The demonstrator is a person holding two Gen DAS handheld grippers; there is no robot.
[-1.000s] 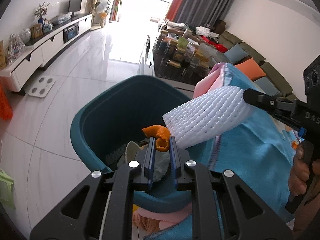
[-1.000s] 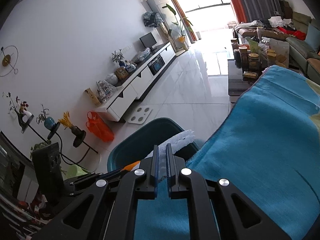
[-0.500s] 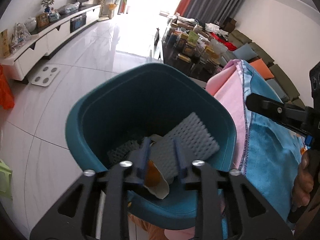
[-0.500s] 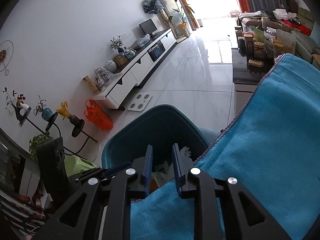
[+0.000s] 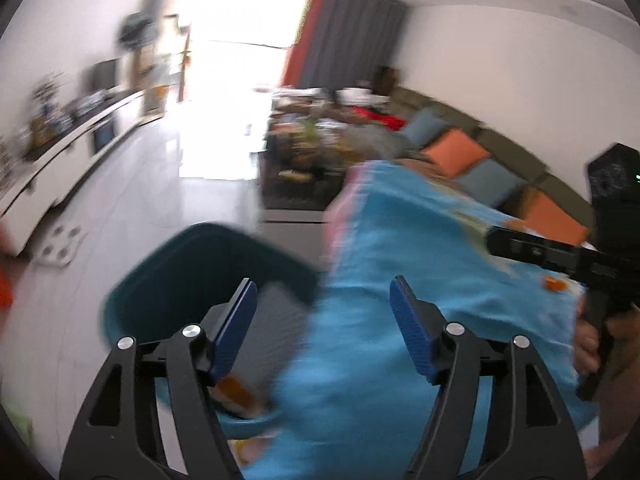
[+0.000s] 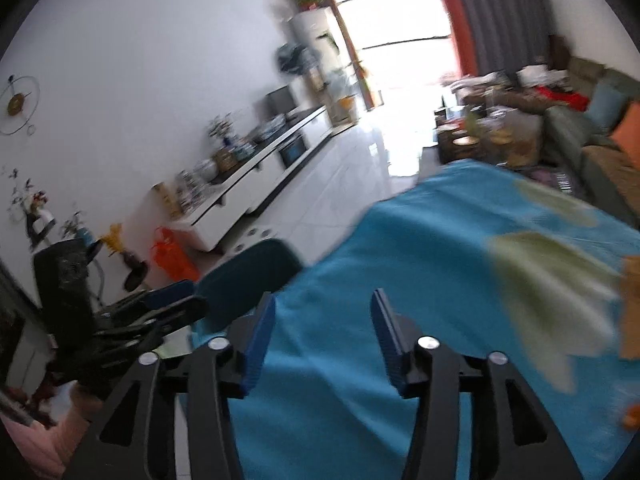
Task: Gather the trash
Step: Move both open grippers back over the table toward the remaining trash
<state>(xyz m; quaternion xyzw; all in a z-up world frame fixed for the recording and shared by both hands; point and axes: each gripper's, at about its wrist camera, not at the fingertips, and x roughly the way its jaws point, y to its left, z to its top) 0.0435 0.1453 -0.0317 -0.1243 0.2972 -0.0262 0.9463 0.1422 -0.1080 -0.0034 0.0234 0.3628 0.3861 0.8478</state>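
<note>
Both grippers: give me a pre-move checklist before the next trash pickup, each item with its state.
1. Left gripper open, nothing between its fingers: ok.
2. Right gripper open and empty: ok.
3. Teal bin beside the blue cloth, within view: ok.
4. Next piece located: small orange scrap on the cloth: ok.
5. Sharp picture for aiming: not ok, both views blurred.
6. Bin contents settled: cannot tell.

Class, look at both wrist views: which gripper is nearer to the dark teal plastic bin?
Left. The left gripper hangs at the dark teal plastic bin, one finger over its opening. The right gripper is off to its side, over the blue tablecloth.
</note>
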